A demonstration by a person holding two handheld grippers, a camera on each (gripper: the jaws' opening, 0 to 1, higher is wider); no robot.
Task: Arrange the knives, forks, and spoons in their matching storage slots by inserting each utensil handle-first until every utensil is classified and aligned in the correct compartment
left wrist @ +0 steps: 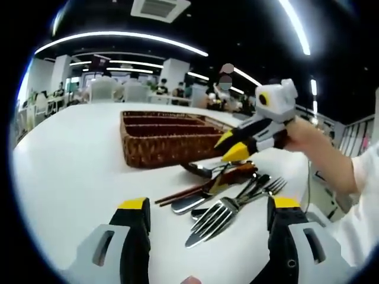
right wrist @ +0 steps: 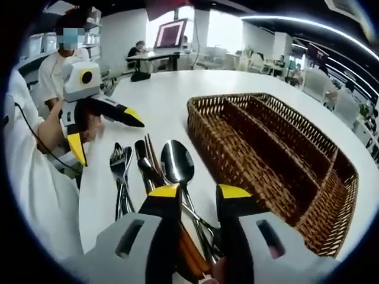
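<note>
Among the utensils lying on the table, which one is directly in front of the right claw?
The spoon: its shiny bowl lies just ahead of the right claw. The forks lie further to the side, toward the left claw.

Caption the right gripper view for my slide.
Right tongs poised over a pile of cutlery beside an empty wicker organizer, left tongs open nearby.

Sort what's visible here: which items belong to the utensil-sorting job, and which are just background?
Job items:
wicker tray, compartments showing no utensils
forks
spoon
dark wooden-handled utensils, exact type unclear
left claw, open, hovering over the pile
right claw, jaws close over the spoon handle; grip unclear

Background:
white table
chairs
monitor
seated people
ceiling lights
</note>
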